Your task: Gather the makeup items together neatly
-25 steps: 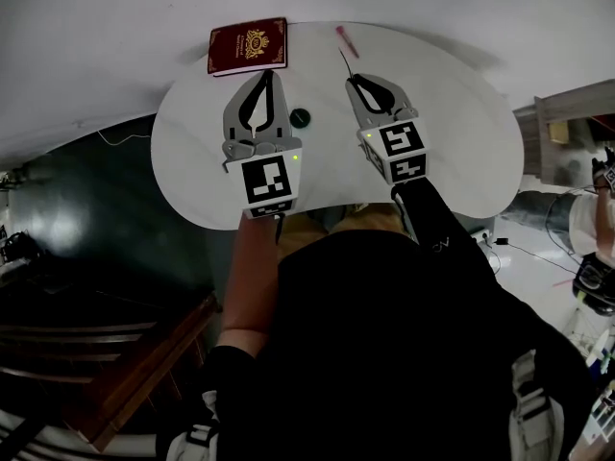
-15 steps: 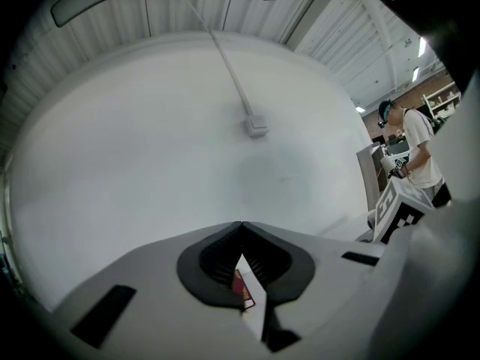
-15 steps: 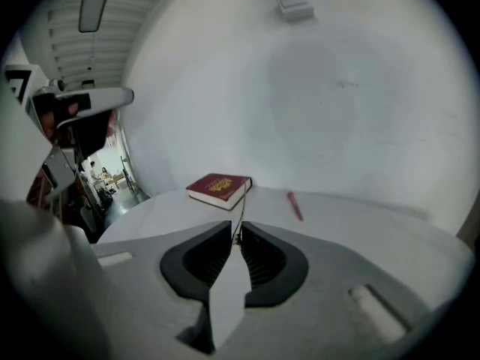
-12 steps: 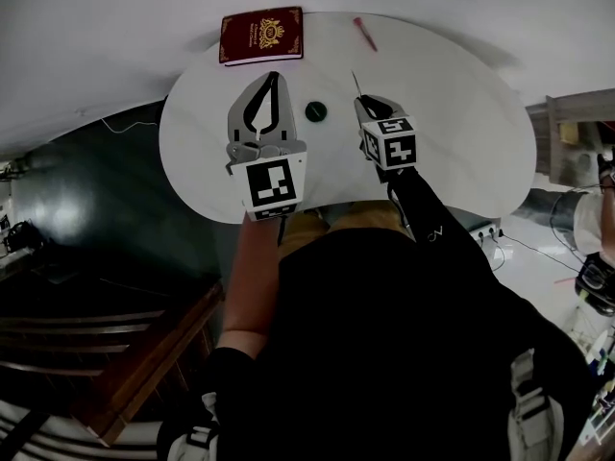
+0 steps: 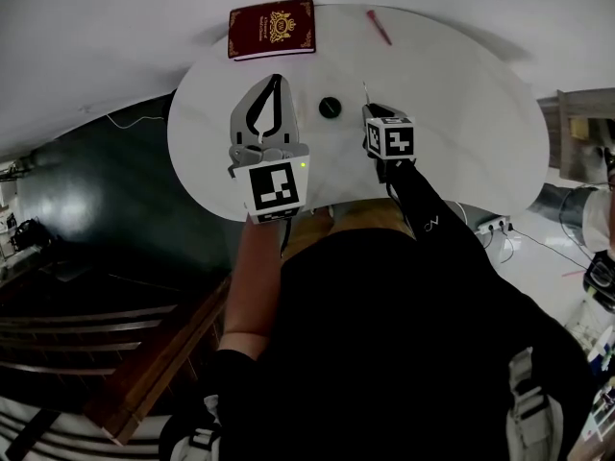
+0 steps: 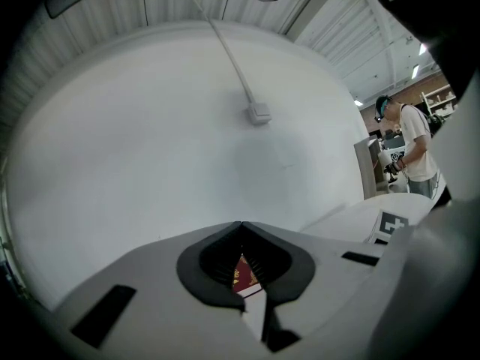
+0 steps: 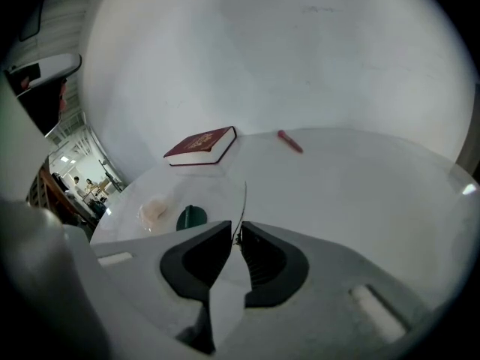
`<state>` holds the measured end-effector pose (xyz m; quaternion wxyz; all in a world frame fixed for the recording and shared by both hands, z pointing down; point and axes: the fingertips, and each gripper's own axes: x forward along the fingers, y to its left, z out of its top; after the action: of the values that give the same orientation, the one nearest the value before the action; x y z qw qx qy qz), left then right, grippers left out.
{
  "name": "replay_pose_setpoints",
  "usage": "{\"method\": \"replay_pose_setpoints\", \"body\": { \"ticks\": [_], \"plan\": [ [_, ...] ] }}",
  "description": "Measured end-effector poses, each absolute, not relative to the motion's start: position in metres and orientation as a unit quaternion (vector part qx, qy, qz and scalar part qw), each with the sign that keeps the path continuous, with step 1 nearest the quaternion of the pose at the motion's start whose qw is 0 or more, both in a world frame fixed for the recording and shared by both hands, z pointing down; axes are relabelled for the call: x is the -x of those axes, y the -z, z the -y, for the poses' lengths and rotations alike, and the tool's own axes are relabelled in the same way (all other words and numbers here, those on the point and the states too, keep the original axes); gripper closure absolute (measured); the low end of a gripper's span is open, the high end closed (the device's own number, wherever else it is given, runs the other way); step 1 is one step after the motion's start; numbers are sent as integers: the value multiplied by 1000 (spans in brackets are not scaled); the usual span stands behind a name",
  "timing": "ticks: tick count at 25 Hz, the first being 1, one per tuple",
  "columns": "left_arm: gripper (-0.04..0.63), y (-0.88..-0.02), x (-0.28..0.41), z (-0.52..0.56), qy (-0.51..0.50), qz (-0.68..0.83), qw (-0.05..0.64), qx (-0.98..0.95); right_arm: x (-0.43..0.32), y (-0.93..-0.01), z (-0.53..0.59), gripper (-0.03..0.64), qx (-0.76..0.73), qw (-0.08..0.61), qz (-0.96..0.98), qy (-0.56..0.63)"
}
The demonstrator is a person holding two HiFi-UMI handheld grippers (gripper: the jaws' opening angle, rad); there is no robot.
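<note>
On the white round table (image 5: 461,113) a maroon gold-crested case (image 5: 272,28) lies at the far edge, with a red pencil (image 5: 378,27) to its right. A small dark round lid (image 5: 330,107) sits between my grippers. My right gripper (image 5: 370,111) is tipped steeply down, shut on a thin dark stick (image 5: 364,91) that pokes beyond its tips. In the right gripper view the stick (image 7: 242,201) rises from the nearly closed right gripper (image 7: 238,231), with the lid (image 7: 192,217), case (image 7: 201,145) and pencil (image 7: 289,141) beyond. My left gripper (image 5: 276,79) is shut with nothing in it.
A pale round pad (image 7: 154,210) lies left of the lid. In the left gripper view the left gripper (image 6: 241,225) faces a white wall with a cable box (image 6: 259,112); a person (image 6: 409,145) stands far right. A dark floor borders the table's left edge (image 5: 183,152).
My right gripper has dropped toward the table and tipped downward, still holding the stick. My left gripper has edged forward a little and stays shut.
</note>
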<state>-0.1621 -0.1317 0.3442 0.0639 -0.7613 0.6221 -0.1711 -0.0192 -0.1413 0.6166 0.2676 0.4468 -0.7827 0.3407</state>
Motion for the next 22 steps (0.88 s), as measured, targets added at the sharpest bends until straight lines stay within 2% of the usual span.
{"method": "replay_pose_setpoints", "body": {
  "ticks": [9,12,22],
  "plan": [
    [586,-348,173,132,174,-622,59,761,18,-634,135,569,-453,296,758,-363],
    [586,-351,174,131,172,-618,57,765,19,-643,131,546,-442,308,753,-377],
    [586,-350,181,136,183,-620,58,761,24,-624,142,546,-438,282,781,-345]
  ]
}}
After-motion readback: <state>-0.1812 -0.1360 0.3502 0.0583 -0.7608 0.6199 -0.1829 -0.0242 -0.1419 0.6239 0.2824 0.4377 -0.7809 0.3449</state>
